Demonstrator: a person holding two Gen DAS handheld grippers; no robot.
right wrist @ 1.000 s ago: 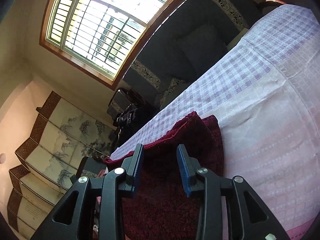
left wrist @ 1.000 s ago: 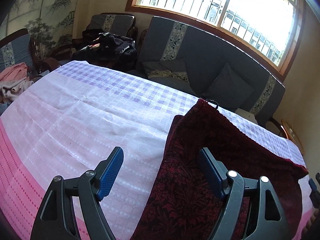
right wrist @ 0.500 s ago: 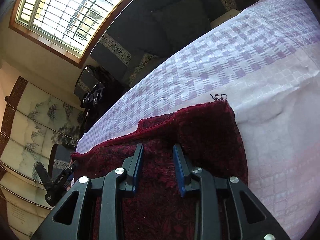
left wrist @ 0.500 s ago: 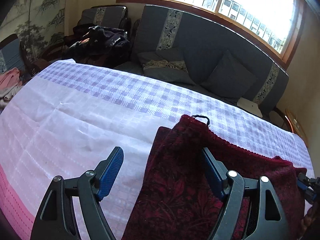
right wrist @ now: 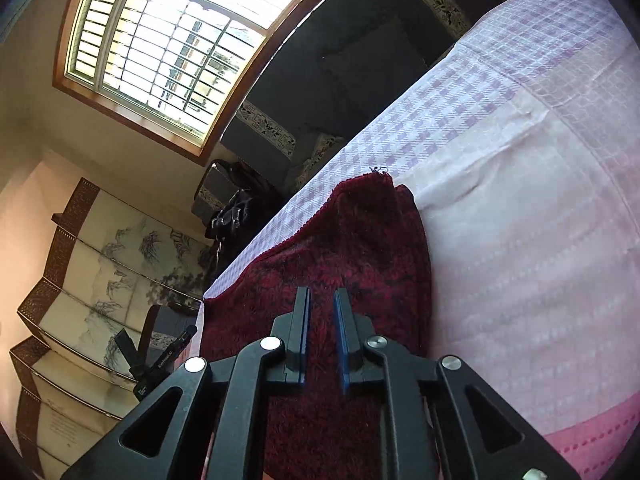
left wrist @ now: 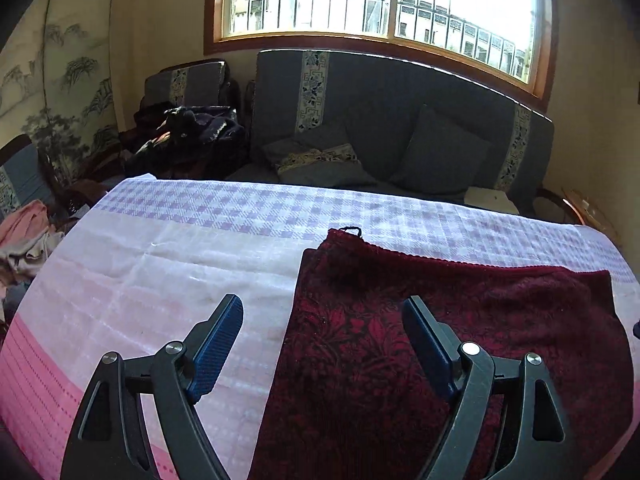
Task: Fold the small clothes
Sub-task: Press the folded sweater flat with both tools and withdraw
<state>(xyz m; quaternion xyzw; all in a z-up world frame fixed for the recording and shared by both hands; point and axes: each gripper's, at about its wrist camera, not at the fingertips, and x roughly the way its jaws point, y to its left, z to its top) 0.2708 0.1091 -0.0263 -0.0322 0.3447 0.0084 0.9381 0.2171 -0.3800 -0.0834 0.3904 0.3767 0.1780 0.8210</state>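
Two grippers are being held over one dark red garment [left wrist: 460, 320], which is lying on the near part of a table cloth [left wrist: 180, 264], pink at the near edge and checked in purple farther off. The left gripper [left wrist: 322, 334] is being carried with its blue pads wide apart, nothing between them; it is being hovered above the garment's left edge, one finger [left wrist: 218, 338] over bare table cloth just beside the garment, the other over the patterned fabric. The right gripper [right wrist: 322, 334] is being held with its jaws nearly together, a narrow gap showing between the pads; whether any fabric is being pinched cannot be told.

The garment is being seen already doubled: a second layer is peeking out beside its far corner, where a loose thread loop [left wrist: 352, 230] is sticking up. At least one fold is judged done; further folding into a compact bundle, and smoothing, is judged left. Beyond the garment a grey sofa [left wrist: 400, 120] is standing under the window [left wrist: 380, 0].
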